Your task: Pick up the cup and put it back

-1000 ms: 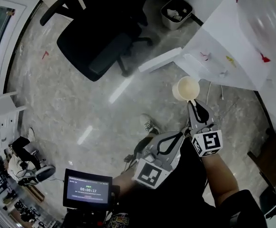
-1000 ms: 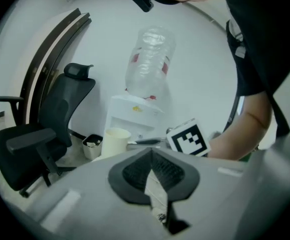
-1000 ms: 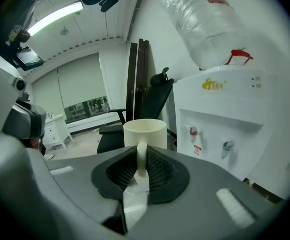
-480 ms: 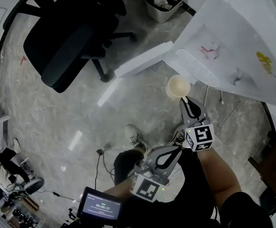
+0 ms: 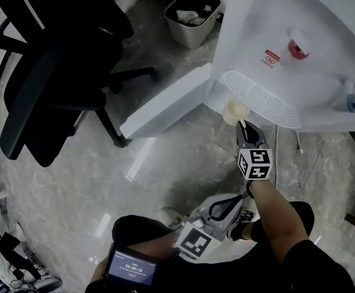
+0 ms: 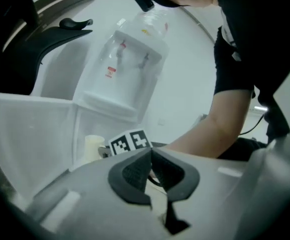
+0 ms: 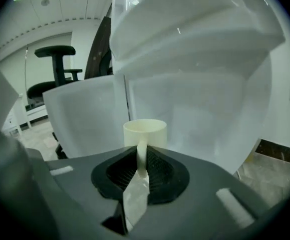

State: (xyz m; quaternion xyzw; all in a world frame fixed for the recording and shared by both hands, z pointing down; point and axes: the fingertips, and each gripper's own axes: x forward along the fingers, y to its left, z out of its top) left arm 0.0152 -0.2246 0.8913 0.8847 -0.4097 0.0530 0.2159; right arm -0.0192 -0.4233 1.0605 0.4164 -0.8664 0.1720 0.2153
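- Before the water dispenser, close to its drip grille, the right gripper jaws clamp the handle of the cream cup, which stands upright.
- Well back from the dispenser, by the person's legs, the left gripper jaws sit closed together, nothing between them.

Item: cup. Cream-coloured, cylindrical, with one thin loop handle. It is upright, mouth up, and clear of the floor. The handle is clamped between the jaws of the right gripper, and the body projects beyond the fingertips. Position: just in front of the white water dispenser, close beside its grilled drip tray and open lower door. The interior appears empty, though the head view is too small to confirm.
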